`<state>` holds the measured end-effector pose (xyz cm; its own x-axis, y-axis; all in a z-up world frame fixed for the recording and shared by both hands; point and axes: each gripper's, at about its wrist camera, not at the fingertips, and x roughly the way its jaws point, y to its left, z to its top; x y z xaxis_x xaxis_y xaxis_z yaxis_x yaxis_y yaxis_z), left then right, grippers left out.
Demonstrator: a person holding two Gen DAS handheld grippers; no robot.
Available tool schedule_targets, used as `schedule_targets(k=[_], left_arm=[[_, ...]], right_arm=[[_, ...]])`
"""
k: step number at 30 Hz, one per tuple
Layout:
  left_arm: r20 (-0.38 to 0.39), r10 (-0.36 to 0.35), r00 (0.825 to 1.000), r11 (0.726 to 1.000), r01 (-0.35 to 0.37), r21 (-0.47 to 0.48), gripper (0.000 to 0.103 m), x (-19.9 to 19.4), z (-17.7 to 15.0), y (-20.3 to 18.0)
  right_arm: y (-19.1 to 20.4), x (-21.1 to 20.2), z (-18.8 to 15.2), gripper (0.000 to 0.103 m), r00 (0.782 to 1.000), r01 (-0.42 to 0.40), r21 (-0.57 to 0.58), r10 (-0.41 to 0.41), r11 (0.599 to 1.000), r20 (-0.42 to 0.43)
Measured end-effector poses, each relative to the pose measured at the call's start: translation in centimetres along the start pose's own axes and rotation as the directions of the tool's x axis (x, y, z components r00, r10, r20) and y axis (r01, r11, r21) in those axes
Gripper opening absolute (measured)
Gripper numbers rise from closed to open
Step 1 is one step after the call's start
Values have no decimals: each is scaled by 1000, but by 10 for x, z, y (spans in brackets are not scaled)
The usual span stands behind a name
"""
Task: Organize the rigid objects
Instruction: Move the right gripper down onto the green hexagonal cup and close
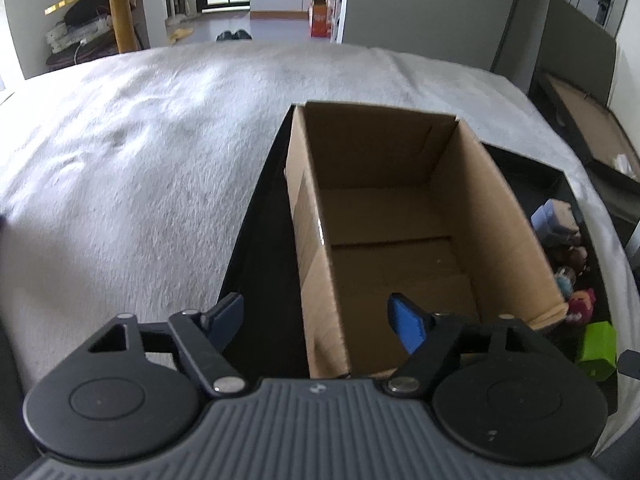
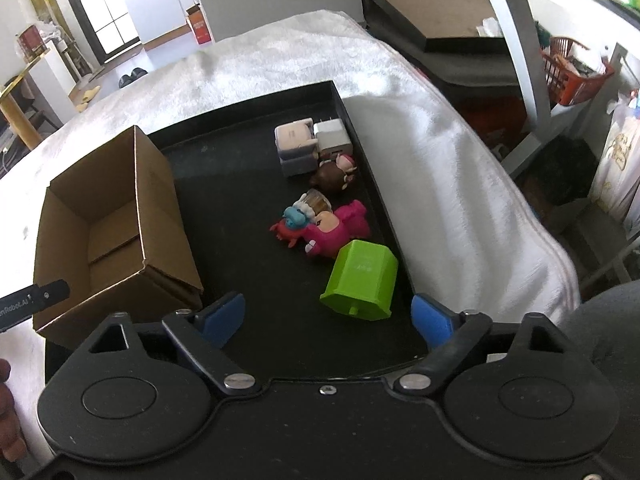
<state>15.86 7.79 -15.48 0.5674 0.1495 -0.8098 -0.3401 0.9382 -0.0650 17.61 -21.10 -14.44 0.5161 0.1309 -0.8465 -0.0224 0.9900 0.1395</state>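
A white fluffy blanket (image 2: 420,152) covered the work surface, with a lived-in room of shelves and doorways behind it. On the blanket lay a shallow black rectangular tray (image 2: 248,208), and inside its left part stood an open brown cardboard box (image 1: 400,216), empty, flaps gone or folded away, evidently the place meant to receive the items.

Along the tray's right wall the small rigid things sat in a loose row: a pale grey-and-cream block-shaped toy (image 2: 296,148) touching a white plug-in charger (image 2: 332,138), a brown round figurine (image 2: 332,178) just nearer, then a small clear-topped jar-like piece (image 2: 314,202), a red-and-blue little figure (image 2: 290,226) and a bright pink plush-looking animal figure (image 2: 340,230) huddled together. Nearest lay a lime-green plastic hexagonal cup-like piece (image 2: 360,280), tipped on its side.

The right gripper (image 2: 330,320) hovered over the tray with its blue pads apart and nothing between them; the green piece lay just ahead of the gap, likely the first pick. The left gripper (image 1: 316,320) had its pads apart too, straddling the box's near left wall without pressing it, probably to steady the box. A fingertip (image 2: 4,370) showed at the edge.
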Motion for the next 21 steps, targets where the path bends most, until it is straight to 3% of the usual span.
schedule_targets(k=[2, 7, 12, 21], left_arm=[[-7, -1, 1000, 1000, 1, -9, 67, 2, -1, 1], [-12, -13, 1000, 999, 13, -31, 47, 7, -2, 5], [-14, -32, 999, 998, 31, -48, 17, 11, -3, 9], [38, 2, 999, 996, 2, -85, 13, 3, 1, 20]], right_arm=[[1, 5, -1, 78, 1000, -11, 1, 11, 1000, -14], [3, 18, -1, 76, 1000, -7, 3, 8, 1000, -25], [0, 32, 3, 71, 999, 17, 29, -16, 999, -32], [-13, 48, 12, 55, 998, 61, 75, -59, 995, -26]])
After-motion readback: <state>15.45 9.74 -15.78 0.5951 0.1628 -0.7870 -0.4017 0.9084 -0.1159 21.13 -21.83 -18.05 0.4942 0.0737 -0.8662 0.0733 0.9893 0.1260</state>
